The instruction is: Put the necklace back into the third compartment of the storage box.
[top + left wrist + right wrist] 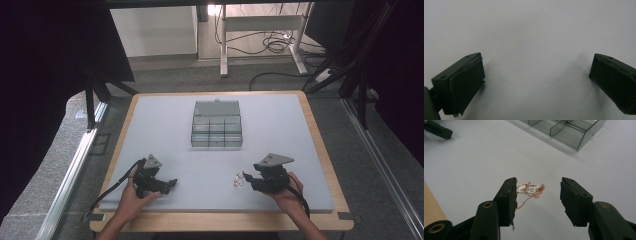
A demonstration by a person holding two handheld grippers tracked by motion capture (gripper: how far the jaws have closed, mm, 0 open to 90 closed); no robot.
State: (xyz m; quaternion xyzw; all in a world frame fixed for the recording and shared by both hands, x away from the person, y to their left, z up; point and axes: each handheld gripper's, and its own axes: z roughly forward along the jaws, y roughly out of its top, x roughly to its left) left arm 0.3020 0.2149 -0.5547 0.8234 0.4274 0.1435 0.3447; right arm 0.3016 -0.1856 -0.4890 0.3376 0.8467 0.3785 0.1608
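A thin gold chain with a small white tag [531, 190] lies in a loose heap on the grey mat, seen as a small tangle [237, 181] in the high view. My right gripper [538, 195] hovers just over it, open, its jaws on either side of the chain. From above, the right gripper [246, 178] points left at the chain. My left gripper [173, 183] rests low at the mat's front left, open with bare mat between its jaws [536, 75]. A clear compartment box [216, 131] with its lid raised stands mid-table.
The clear box's [564, 131] compartments look empty. The grey mat [280, 125] covers a wooden table whose front edge [220, 222] lies close to both hands. A desk frame and cables stand on the floor beyond.
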